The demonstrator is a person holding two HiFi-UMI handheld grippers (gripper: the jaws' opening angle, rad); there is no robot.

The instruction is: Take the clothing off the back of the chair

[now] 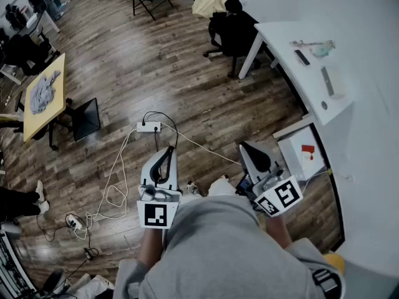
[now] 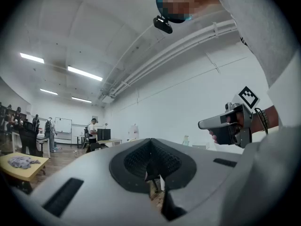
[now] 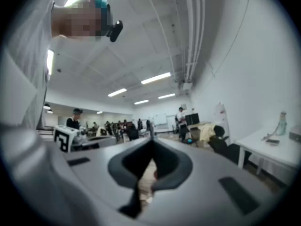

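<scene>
1. L gripper (image 1: 169,151): jaws pressed together, nothing in them. It is held level over the wood floor (image 1: 156,73), close in front of the person.
2. R gripper (image 1: 245,146): jaws also meet at the tips, w/ only a thin slit further back; nothing held. It sits level beside the L one, near the white desk (image 1: 280,39).
3. Cream garment (image 1: 211,2): looks draped over the back of the black office chair (image 1: 235,35). It is well apart from both grippers.
4. The chair stands at the far end of the floor, just beside the desk's far left corner.
5. Yellow table (image 1: 47,120) is at the floor's left edge, w/ 1 grey cloth (image 1: 42,92) lying near its middle.
6. Power strip (image 1: 148,127) lies on the floor, just ahead of the L gripper, w/ cables trailing back.
</scene>
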